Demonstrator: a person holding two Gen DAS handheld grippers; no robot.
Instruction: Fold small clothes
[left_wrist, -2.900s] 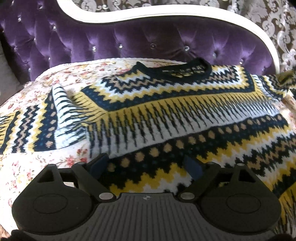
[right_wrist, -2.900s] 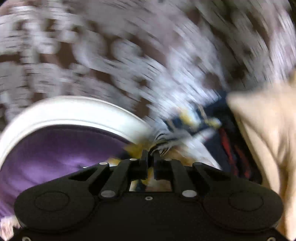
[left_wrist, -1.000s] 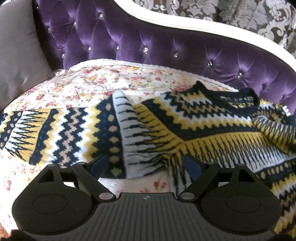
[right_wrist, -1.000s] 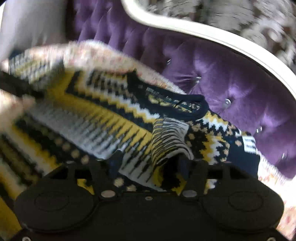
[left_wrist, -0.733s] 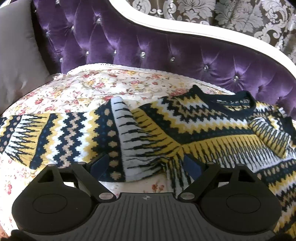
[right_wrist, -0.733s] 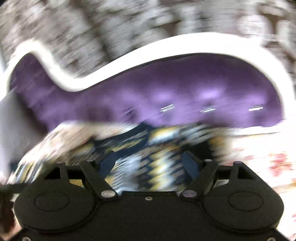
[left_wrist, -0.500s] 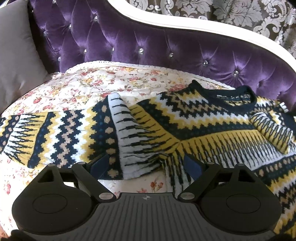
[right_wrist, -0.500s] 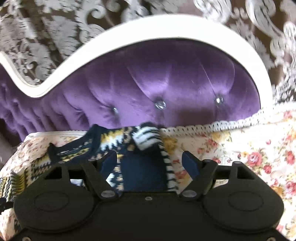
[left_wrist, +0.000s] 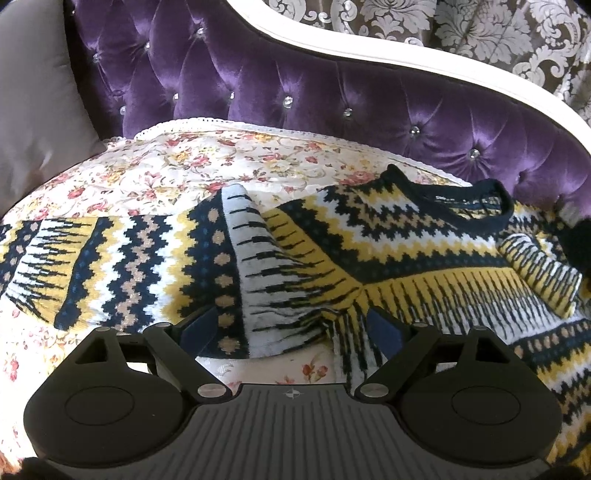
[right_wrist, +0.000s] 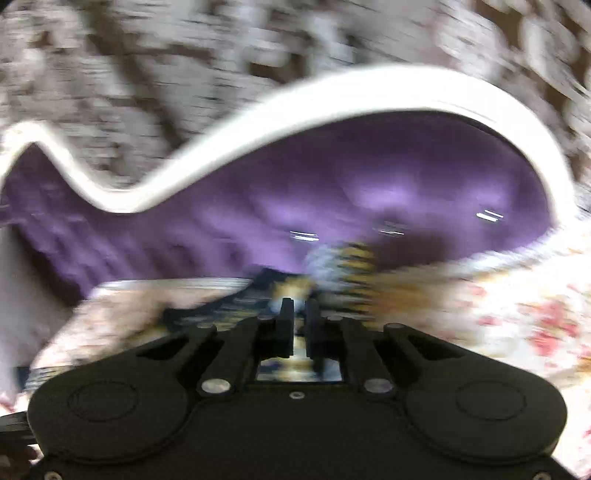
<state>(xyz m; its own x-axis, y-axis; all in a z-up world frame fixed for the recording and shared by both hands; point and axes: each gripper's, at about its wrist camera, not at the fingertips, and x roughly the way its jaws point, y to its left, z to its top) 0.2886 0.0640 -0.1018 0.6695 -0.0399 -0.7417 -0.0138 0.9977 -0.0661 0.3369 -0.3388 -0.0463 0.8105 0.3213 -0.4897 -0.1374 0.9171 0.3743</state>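
Sweater (left_wrist: 369, 243): I see navy, yellow, white and tan knit in zigzag, diamond-dot and spiked bands; the collar is plain navy.
Bedspread (left_wrist: 207, 166): cream, printed with small red and pink flowers, white lace trim at the edge.
Headboard (left_wrist: 332, 92): I read it as tufted purple velvet with shiny studs and a white frame.
Wallpaper (left_wrist: 480, 26): brown with silver-grey damask.
Pillow (left_wrist: 33, 110): plain grey-taupe.
Left gripper (left_wrist: 291, 328): black body, navy pads on my feed.

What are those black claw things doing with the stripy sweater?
A person is folding a patterned sweater on a floral bedspread. The left gripper is open, poised over the sweater near its spread-out sleeve. The right gripper looks shut, maybe pinching the sweater, but that view is too blurry to be sure.
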